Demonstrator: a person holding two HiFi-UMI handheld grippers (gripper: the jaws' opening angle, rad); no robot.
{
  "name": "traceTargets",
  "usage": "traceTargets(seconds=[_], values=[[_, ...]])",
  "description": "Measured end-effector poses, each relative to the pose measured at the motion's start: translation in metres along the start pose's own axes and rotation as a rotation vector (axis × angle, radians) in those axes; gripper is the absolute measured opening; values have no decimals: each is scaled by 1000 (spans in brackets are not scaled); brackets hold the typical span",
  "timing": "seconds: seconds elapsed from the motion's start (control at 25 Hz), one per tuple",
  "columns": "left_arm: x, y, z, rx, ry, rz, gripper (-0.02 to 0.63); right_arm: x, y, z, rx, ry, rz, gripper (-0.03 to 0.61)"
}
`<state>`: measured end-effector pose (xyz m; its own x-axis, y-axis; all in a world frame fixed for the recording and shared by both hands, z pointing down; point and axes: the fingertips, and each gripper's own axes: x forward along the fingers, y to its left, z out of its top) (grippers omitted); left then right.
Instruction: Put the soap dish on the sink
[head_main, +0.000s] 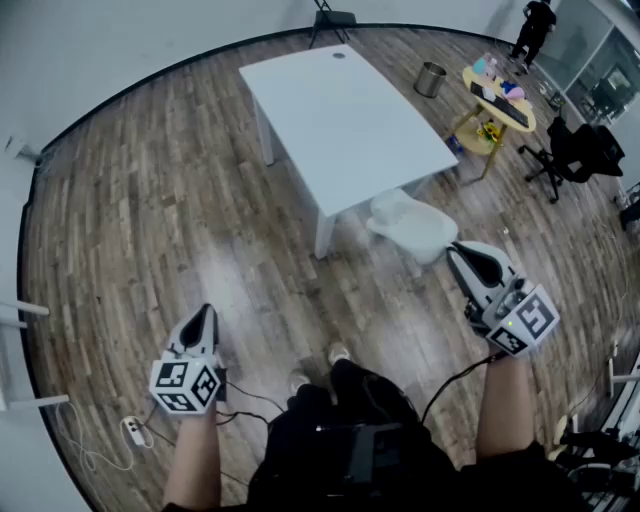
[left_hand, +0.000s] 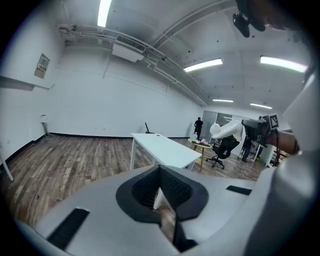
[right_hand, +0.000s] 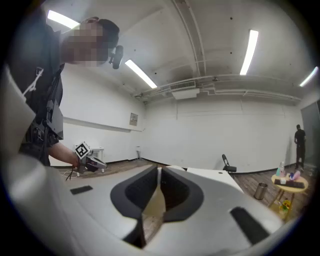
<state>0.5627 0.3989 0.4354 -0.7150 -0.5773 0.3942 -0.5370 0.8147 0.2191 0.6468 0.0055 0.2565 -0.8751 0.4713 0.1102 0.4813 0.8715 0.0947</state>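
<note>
In the head view my right gripper reaches forward at the right, shut on a white, rounded soap dish that hangs over the floor just in front of the white table's near corner. The left gripper view shows the same dish at the tip of the right gripper, held up in the air. In the right gripper view a pale sliver of the dish fills the gap between the jaws of my right gripper. My left gripper is low at the left, shut and holding nothing. No sink is in view.
A white table stands ahead on the wood floor. Behind it to the right are a metal bin, a round yellow side table with small items and a black office chair. A person in black stands far back. A power strip lies by my left foot.
</note>
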Motion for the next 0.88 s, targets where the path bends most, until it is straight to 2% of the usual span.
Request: traceTargets(seconds=[0.32, 0.48, 0.6, 0.88], values=[[-43, -16, 29, 7, -80, -2, -11, 20, 32, 8, 62, -44, 108, 34], [-62, -1, 29, 14, -100, 51, -11, 34, 36, 17, 57, -80, 136, 34], [-70, 6, 27, -8, -100, 77, -11, 42, 33, 21, 60, -95, 152, 32], [-62, -8, 25, 3, -88, 84, -11, 43, 20, 14, 70, -92, 184, 32]])
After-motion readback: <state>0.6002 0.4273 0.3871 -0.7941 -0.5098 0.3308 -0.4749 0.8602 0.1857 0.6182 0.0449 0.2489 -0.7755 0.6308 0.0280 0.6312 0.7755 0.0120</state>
